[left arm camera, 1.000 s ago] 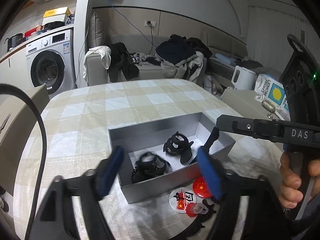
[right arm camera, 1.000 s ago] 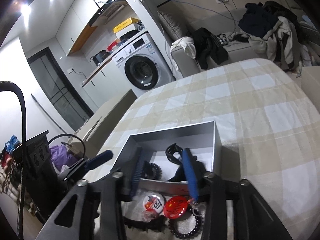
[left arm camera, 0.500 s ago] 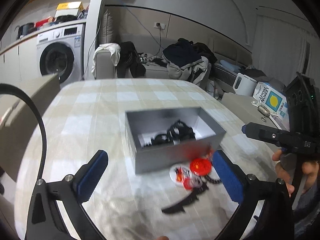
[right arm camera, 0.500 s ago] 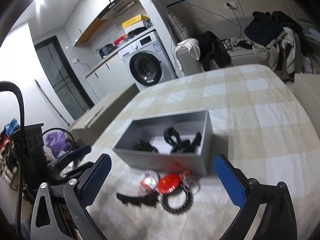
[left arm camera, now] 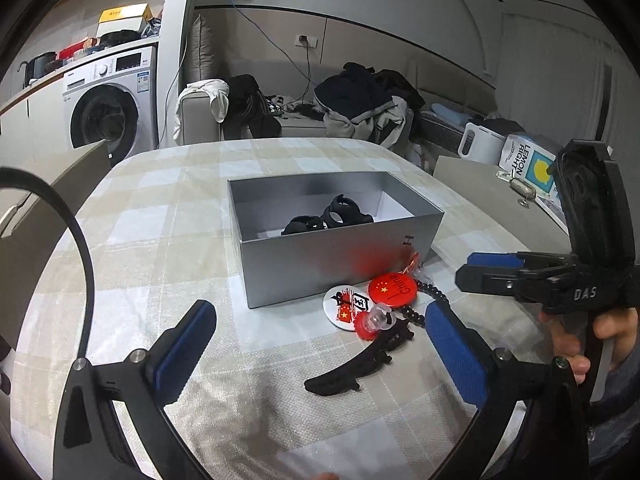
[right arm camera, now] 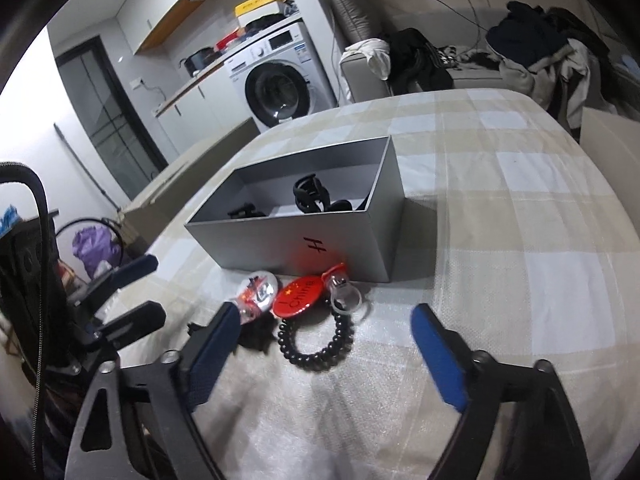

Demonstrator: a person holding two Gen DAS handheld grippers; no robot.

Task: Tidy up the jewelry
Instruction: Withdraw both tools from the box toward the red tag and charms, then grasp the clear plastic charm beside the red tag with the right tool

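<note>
Both jaws wide, empty — between picks; next, right gripper [right arm camera: 320, 344] closes on beaded bracelet [right arm camera: 316, 342] for the grey box [right arm camera: 304, 240].

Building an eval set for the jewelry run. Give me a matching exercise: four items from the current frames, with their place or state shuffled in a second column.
Items
1. black hair claw
2. red China badge
3. black bead bracelet
4. left gripper

Places or states
A. open, holding nothing
B. inside the grey box
C. on the tablecloth, nearer the right-wrist camera than the badges
D. on the tablecloth right in front of the box's marked wall

Pairs: 1-B, 2-D, 3-C, 4-A
</note>
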